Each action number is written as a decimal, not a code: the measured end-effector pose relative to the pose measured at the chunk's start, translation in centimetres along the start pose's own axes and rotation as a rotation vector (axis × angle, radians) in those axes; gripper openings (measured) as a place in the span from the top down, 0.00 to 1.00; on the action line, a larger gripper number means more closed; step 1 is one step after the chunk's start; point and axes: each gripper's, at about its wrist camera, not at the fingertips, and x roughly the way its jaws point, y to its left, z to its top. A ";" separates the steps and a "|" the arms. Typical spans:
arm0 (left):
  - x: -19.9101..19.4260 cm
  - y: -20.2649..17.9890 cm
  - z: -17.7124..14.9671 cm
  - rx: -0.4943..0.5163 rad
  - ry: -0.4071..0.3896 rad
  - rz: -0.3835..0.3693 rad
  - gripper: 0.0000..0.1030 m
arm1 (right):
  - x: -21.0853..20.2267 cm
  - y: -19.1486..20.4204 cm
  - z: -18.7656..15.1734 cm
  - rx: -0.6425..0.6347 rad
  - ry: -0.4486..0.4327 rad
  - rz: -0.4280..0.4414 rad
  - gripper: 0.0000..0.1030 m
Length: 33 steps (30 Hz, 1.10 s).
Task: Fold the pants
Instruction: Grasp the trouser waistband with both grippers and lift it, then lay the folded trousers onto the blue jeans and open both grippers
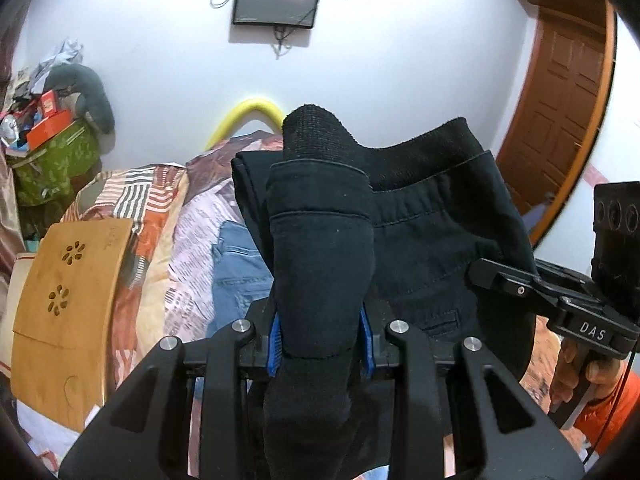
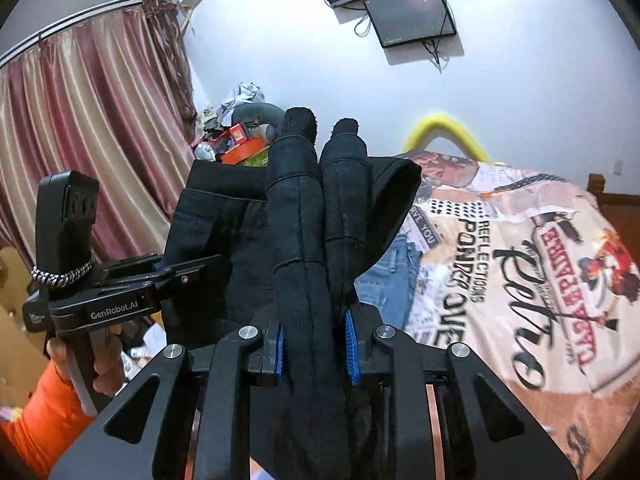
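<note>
While raised above the bed [image 2: 520, 264], black pants [image 1: 420, 236] are clamped by left gripper [image 1: 322, 344] and right gripper [image 2: 316, 344]; jeans [image 1: 236, 264] lie beneath.

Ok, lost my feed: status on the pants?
Both claws, left and right, shut on black pants, lifted. Blue jeans underneath on bed.

White wall [image 1: 380, 60], wooden door [image 1: 560, 112], striped curtains [image 2: 88, 128], wall-mounted screen [image 1: 276, 0].
</note>
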 end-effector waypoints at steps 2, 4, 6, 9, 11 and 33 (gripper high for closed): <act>1.7 1.3 0.3 -0.012 0.009 0.008 0.71 | 1.9 -0.2 0.2 0.004 0.007 -0.003 0.80; 3.7 2.5 0.6 -0.025 0.023 0.016 0.71 | 4.1 -1.0 0.3 0.017 0.018 -0.004 0.80; 5.9 3.8 0.5 -0.044 0.039 0.021 0.71 | 6.1 -1.6 0.2 0.032 0.033 -0.006 0.80; 9.2 5.5 0.1 -0.070 0.069 0.022 0.71 | 8.9 -3.0 -0.1 0.053 0.061 -0.010 0.80; 11.0 6.1 -0.4 -0.089 0.094 0.017 0.71 | 10.8 -4.0 -0.5 0.072 0.087 -0.010 0.80; 17.9 10.9 -4.3 -0.182 0.270 0.159 0.45 | 11.9 -9.8 -2.7 0.115 0.228 -0.231 0.58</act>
